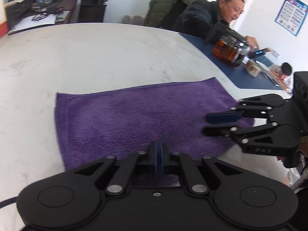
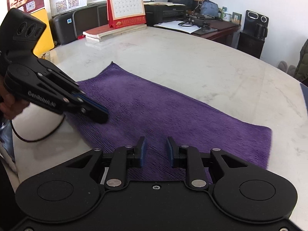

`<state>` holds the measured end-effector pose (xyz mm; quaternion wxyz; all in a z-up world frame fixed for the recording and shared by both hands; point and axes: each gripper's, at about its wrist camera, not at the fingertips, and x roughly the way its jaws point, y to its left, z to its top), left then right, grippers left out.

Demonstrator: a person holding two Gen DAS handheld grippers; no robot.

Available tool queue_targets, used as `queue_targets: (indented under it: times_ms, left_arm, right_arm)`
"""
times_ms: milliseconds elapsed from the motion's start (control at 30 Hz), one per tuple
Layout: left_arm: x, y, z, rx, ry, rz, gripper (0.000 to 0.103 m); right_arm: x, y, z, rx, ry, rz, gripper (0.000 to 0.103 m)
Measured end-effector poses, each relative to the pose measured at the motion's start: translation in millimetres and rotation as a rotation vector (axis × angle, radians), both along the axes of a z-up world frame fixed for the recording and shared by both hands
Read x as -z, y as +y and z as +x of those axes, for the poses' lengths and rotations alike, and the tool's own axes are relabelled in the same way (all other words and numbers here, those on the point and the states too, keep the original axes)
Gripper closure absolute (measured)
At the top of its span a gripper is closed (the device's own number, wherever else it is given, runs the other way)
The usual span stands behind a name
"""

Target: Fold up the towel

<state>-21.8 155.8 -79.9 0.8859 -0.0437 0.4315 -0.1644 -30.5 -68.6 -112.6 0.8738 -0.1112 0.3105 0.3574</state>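
Note:
A purple towel (image 1: 138, 119) lies flat on the pale marble table (image 1: 96, 57); it also shows in the right wrist view (image 2: 163, 111). My left gripper (image 1: 158, 148) is shut with its pads together, just above the towel's near edge; no cloth shows between them. In the right wrist view it (image 2: 103, 116) hovers over the towel's left end. My right gripper (image 2: 155, 144) is open over the towel's near edge, nothing between its fingers. In the left wrist view it (image 1: 208, 124) sits at the towel's right end, slightly open.
A man sits at the far right behind a blue mat (image 1: 240, 71) with a glass teapot (image 1: 231, 52). A desk calendar (image 2: 126, 2), books and printers (image 2: 165, 11) stand along the table's far side.

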Motion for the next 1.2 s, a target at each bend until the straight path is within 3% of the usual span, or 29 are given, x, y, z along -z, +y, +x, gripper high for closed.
queue_targets:
  times_ms: [333, 533, 600, 767, 933, 1033, 1133, 1200]
  left_arm:
    - [-9.9, 13.6, -9.8, -0.224, 0.035, 0.128, 0.098]
    - [-13.1, 12.4, -14.2, -0.278, 0.035, 0.208, 0.097]
    - [-18.6, 9.8, -14.2, -0.299, 0.041, 0.271, 0.097]
    - [-32.3, -2.1, -17.1, -0.230, 0.036, 0.252, 0.097]
    - [-18.6, -15.8, -14.5, -0.112, 0.065, 0.306, 0.094]
    - [-17.5, 0.9, -17.8, -0.151, 0.061, 0.281, 0.093]
    - [-24.7, 17.6, -13.3, -0.211, 0.074, 0.308, 0.093]
    - [-38.9, 21.1, -0.6, -0.210, 0.019, 0.271, 0.093]
  right_arm:
    - [6.8, -75.2, 0.9, 0.028, -0.008, 0.018, 0.082]
    - [9.5, -89.8, -4.9, -0.039, -0.043, 0.010, 0.082]
    - [9.6, -93.8, -4.9, -0.039, -0.048, 0.008, 0.082]
    - [-2.9, -102.0, 0.0, -0.009, -0.041, 0.009, 0.082]
    - [-11.5, -81.5, -5.2, -0.120, -0.023, 0.030, 0.082]
    - [-6.1, -78.8, -5.3, -0.126, 0.027, -0.011, 0.082]
    - [-5.2, -92.7, -0.3, -0.075, 0.047, -0.058, 0.082]
    - [-12.2, -100.5, 9.5, 0.000, 0.062, -0.100, 0.082]
